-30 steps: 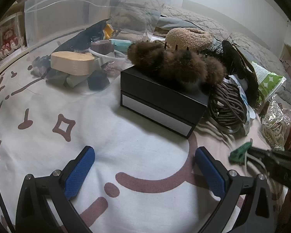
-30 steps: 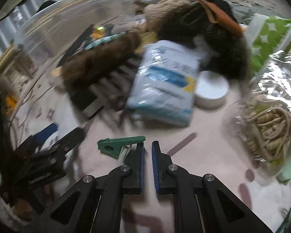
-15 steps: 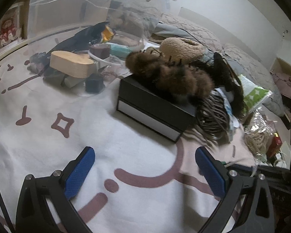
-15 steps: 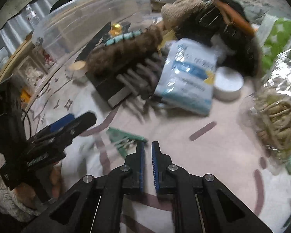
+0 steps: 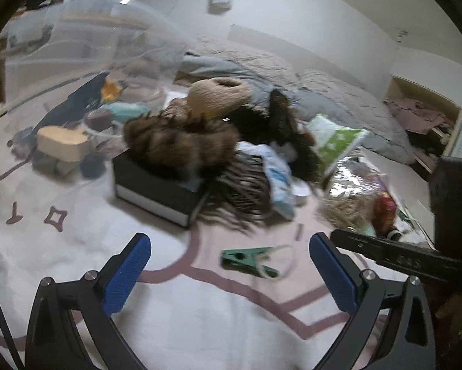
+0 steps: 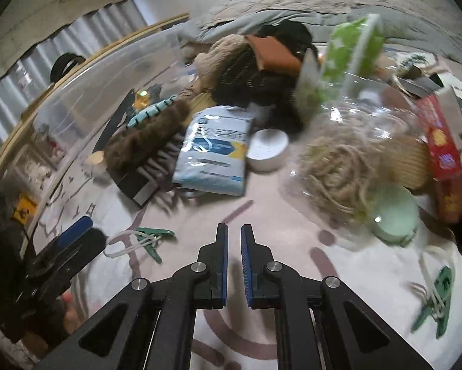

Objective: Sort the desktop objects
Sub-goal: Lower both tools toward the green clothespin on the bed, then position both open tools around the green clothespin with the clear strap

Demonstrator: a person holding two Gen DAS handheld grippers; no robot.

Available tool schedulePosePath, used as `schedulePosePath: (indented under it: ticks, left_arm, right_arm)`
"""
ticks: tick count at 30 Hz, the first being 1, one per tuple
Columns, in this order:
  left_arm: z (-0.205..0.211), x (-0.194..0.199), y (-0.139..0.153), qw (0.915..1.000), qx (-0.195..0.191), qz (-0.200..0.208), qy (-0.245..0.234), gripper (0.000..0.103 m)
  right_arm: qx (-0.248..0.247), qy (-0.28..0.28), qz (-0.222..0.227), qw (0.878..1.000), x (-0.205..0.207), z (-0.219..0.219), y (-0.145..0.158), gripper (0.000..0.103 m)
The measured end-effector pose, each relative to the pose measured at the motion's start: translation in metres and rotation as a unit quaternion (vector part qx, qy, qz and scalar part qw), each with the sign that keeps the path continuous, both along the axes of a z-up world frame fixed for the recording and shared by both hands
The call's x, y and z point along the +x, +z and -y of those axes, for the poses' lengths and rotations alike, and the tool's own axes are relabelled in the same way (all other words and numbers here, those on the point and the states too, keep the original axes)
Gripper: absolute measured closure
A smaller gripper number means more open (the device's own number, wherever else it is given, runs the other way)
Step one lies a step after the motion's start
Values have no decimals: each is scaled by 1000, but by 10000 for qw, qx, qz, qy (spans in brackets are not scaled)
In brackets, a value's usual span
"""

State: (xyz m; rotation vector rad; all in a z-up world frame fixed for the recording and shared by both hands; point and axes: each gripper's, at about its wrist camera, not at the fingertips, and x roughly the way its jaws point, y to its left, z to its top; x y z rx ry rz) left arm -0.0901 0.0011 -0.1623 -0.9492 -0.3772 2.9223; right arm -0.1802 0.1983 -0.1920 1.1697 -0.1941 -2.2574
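Observation:
A green clothes peg (image 5: 249, 259) with a white loop of cord lies on the patterned cloth, just ahead of my left gripper (image 5: 229, 259) and between its two fingers. That gripper is open and touches nothing. In the right wrist view the same green peg (image 6: 152, 237) lies to the left of my right gripper (image 6: 234, 234), well apart from it. Its blue pads stand almost together with nothing between them. A second green peg (image 6: 434, 302) lies at the right edge. The left gripper (image 6: 73, 237) shows at the left, the right gripper (image 5: 400, 256) at the right of the left view.
Ahead is a heap: a black box (image 5: 156, 185) topped by a brown furry clip, a white-blue packet (image 6: 215, 151), a white round tin (image 6: 268, 148), a bag of rope (image 6: 339, 160), a mint round case (image 6: 394, 212), a red box (image 6: 440, 148). A clear bin (image 5: 85, 55) stands at the left.
Both grippers have drawn back and risen, so the heap looks farther off. The green peg, earlier by the right gripper's left fingertip, now lies well to its left. A second peg came into view.

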Motion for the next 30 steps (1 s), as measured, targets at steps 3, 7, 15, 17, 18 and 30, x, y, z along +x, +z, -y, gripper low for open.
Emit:
schedulePosePath:
  ticks: [3, 7, 15, 17, 18, 30]
  left_arm:
    - [-13, 5, 1, 9995, -223, -102, -203, 0]
    - [-31, 5, -6, 9961, -811, -129, -332, 0]
    - [-44, -1, -20, 9899, -1381, -55, -317, 0]
    - [-45, -6, -22, 9893, -1414, 53, -361, 0]
    - [-45, -8, -23, 9893, -1409, 116, -370, 0]
    - [-32, -29, -25, 9952, -677, 563, -417, 1]
  right_arm:
    - [-51, -53, -4, 10000, 0, -6, 0, 92]
    - [-50, -81, -91, 9999, 2, -8, 2, 92]
    - [130, -789, -539, 9953, 13, -37, 17, 92]
    - [285, -1058, -537, 9925, 14, -47, 18, 92]
    - [409, -1227, -470, 9905, 15, -54, 16, 92]
    - [512, -1408, 328, 9882, 51, -94, 1, 92]
